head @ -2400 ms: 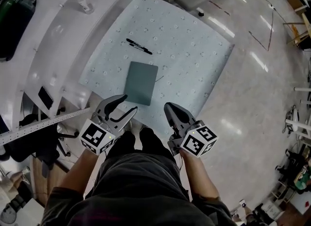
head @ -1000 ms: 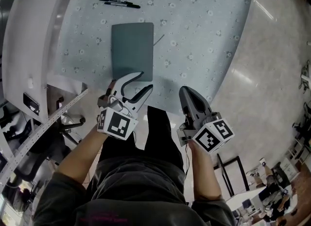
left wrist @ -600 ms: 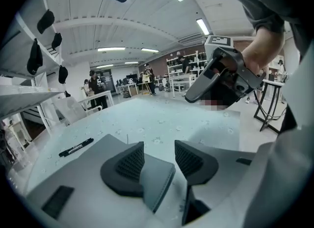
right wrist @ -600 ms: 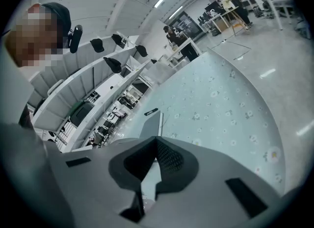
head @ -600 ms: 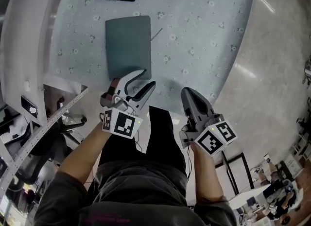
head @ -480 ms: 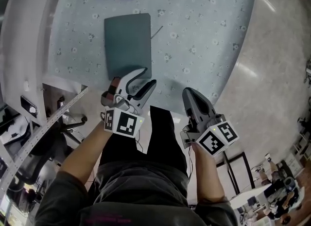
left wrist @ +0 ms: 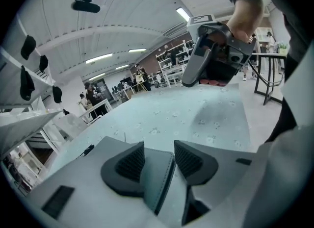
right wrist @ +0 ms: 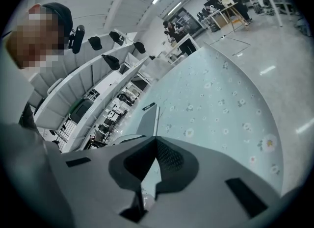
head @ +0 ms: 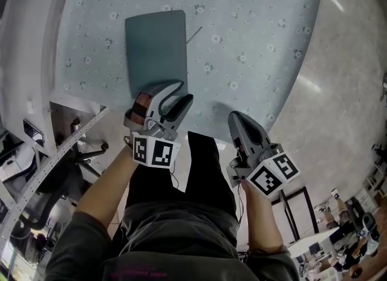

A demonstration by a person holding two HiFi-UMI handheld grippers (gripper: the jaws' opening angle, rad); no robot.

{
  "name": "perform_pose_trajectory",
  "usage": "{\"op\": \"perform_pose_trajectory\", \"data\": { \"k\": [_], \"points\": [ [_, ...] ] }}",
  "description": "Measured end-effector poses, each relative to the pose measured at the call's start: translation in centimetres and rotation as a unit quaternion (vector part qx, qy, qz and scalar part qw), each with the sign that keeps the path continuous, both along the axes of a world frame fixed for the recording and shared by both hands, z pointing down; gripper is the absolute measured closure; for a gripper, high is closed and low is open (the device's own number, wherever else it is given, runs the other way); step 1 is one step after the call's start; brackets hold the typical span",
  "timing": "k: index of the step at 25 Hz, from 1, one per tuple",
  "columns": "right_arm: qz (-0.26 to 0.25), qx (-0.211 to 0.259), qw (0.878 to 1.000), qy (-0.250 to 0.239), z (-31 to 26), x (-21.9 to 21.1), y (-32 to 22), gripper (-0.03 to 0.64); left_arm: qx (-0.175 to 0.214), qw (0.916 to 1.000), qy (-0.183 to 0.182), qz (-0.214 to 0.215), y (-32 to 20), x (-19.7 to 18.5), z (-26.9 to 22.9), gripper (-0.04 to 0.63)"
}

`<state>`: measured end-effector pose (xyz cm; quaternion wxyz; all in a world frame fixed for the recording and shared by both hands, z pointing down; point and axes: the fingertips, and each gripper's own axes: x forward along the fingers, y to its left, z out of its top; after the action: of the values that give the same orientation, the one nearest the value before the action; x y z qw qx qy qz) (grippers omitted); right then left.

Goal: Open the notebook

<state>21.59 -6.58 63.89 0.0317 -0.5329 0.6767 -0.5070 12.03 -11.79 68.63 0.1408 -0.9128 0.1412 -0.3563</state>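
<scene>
Notebook [head: 156, 47]: closed, slate-green matte cover, rounded corners, flat on the floral-print bench [head: 254, 26]. Its near edge is hidden under the left tongs [head: 184, 90].
Left tongs: ribbed pads [left wrist: 128, 162] apart, straddling that edge, seemingly not gripping; earlier short of it.
Right tongs [head: 233, 116]: pressed together, empty.

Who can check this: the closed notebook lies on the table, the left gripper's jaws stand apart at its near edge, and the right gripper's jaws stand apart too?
Not quite: the right gripper is shut, its jaws together, as the right gripper view shows. The rest holds.
</scene>
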Motion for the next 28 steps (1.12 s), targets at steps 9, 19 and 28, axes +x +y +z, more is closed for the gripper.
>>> {"op": "perform_pose_trajectory", "data": {
  "k": [9,19,28],
  "points": [
    [-0.010,-0.005,1.000,-0.004,0.5,-0.5,0.4,0.615,0.072,0.9966,-0.031,0.024,0.4,-0.1,0.7,0.433],
    [-0.019,-0.004,1.000,-0.007,0.1,-1.3,-0.2,0.615,0.099,0.9925,-0.046,0.055,1.0,-0.2,0.7,0.514],
    [-0.035,0.008,0.999,-0.001,-1.1,-2.2,-1.2,0.615,0.107,0.9939,-0.004,0.028,0.5,-1.3,-2.8,0.569]
  ]
}}
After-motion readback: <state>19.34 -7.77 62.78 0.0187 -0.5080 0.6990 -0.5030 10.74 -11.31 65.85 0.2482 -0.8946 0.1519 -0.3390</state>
